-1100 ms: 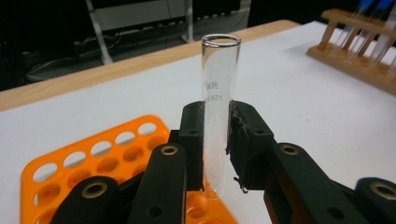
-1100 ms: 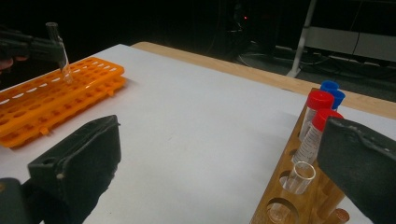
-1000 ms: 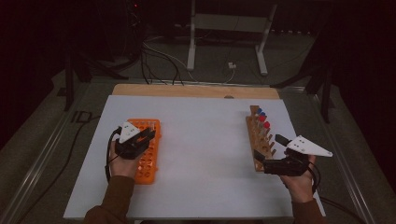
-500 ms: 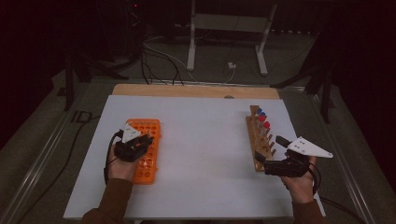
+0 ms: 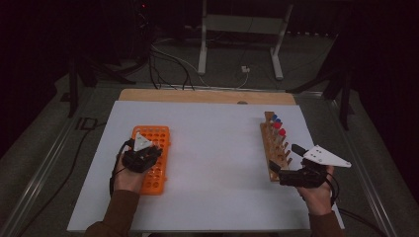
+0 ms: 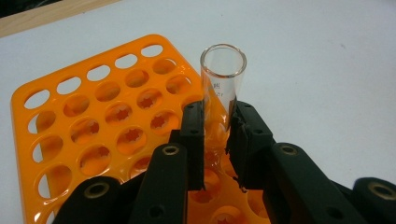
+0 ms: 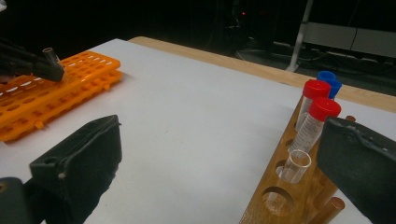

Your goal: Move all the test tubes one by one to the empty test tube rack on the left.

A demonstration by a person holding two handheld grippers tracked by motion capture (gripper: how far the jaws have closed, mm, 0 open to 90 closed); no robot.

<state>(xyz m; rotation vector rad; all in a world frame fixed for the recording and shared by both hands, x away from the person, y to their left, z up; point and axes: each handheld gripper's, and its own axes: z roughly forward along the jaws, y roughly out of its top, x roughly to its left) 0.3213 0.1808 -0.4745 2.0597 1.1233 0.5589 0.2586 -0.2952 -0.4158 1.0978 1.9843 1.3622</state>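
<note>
A clear glass tube [image 6: 222, 88] stands upright between the jaws of the left gripper [image 6: 215, 140], its open mouth up and its lower end down in a hole of the orange rack [image 6: 107, 126], near that rack's edge beside the bare white table [image 6: 327, 70]. The two black jaws are closed on the tube's sides, pads pressing on the glass just below its rim. In the high view the left gripper [image 5: 143, 155] sits over the orange rack [image 5: 157, 134], which lies flat on the left part of the white table [image 5: 217, 163], with the left hand [image 5: 127, 177] behind it. Well apart, on the right part of the table, stands a wooden rack [image 5: 272, 145] that runs away from the person. It holds red-capped tubes [image 7: 317, 109] and a blue-capped tube [image 7: 328, 80] toward its far end, and an uncapped clear tube [image 7: 295, 168] in a nearer hole, with an empty hole just in front of it. The right gripper [image 5: 299, 175] is held level just beside the near end of the wooden rack, in the right hand [image 5: 316, 195]. In the right gripper view its jaws stand wide apart, with nothing gripped between them; one jaw is over the bare table, the other beside the wooden rack [image 7: 299, 196]. That view also shows the orange rack [image 7: 51, 93] far off with the left gripper [image 7: 32, 63] over it.
</note>
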